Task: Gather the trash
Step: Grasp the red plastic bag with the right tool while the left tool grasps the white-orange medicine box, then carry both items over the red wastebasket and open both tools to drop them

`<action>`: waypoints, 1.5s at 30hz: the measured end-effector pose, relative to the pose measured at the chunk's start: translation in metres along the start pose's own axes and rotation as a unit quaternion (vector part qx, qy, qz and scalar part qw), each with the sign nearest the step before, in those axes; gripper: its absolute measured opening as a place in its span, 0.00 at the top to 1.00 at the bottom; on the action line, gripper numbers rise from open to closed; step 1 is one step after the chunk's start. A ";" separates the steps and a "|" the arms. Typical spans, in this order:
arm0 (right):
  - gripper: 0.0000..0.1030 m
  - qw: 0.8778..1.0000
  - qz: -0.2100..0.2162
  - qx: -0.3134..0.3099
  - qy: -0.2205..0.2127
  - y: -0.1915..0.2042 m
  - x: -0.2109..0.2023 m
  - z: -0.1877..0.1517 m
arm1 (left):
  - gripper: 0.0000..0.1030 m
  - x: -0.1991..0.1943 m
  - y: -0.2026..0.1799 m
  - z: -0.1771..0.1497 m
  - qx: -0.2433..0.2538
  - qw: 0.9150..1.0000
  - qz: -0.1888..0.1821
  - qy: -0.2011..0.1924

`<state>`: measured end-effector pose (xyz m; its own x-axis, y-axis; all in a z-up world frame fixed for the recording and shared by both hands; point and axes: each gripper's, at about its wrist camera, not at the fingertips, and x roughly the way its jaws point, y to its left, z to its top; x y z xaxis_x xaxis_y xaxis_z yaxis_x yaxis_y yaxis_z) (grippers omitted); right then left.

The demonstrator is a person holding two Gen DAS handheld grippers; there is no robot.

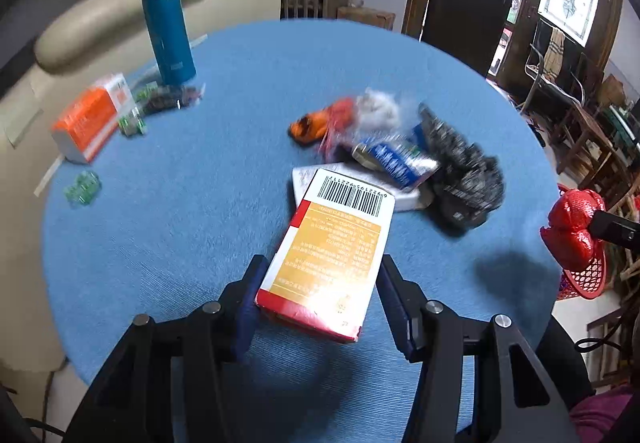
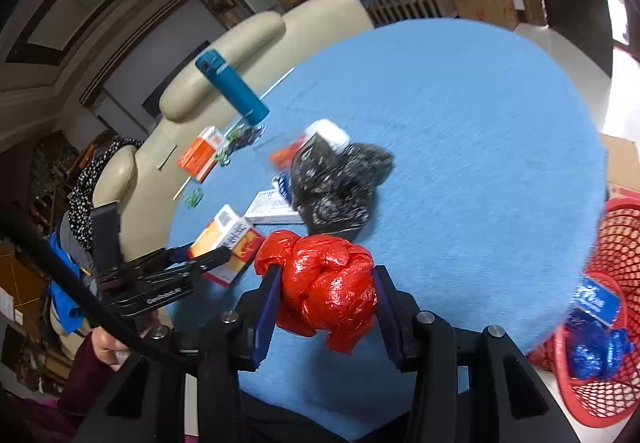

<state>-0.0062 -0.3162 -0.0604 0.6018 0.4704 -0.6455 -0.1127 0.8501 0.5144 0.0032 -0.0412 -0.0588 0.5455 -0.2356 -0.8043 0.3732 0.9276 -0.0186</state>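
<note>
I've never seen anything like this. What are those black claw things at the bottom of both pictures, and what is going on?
They are hand-held tongs, one per hand, each carrying a camera looking along its fingers. No robot arm is involved.

The left tongs grip a red-and-orange cardboard box with a barcode. The right tongs grip a crumpled red plastic bag.

On the round blue table lie a crumpled black plastic bag, an upright blue flask and an orange-and-white carton. A red mesh basket waits beside the table.
</note>
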 end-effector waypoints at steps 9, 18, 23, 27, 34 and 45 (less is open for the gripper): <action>0.54 0.998 -0.023 0.001 -0.064 -0.009 -0.049 0.000 | 0.45 -0.060 -0.051 0.023 0.038 0.997 0.043 -0.056; 0.54 0.991 -0.050 -0.012 -0.122 -0.014 -0.101 -0.007 | 0.45 -0.092 -0.098 0.037 0.077 0.991 0.057 -0.089; 0.54 0.987 -0.065 -0.018 -0.146 -0.017 -0.122 -0.014 | 0.45 -0.095 -0.119 0.042 0.099 0.989 0.054 -0.095; 0.54 0.984 -0.070 -0.015 -0.163 -0.023 -0.136 -0.018 | 0.45 -0.097 -0.138 0.044 0.117 0.987 0.052 -0.096; 0.54 0.980 -0.077 -0.002 -0.183 -0.038 -0.155 -0.027 | 0.45 -0.100 -0.175 0.045 0.146 0.983 0.048 -0.097; 0.54 0.974 -0.084 0.040 -0.208 -0.072 -0.181 -0.042 | 0.45 -0.091 -0.224 0.046 0.186 0.978 0.038 -0.089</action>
<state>-0.1399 -0.4524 -0.0046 0.8762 0.1755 -0.4488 0.0671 0.8778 0.4743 -0.0953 -0.2405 0.0464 0.6919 -0.2474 -0.6783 0.5558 0.7822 0.2817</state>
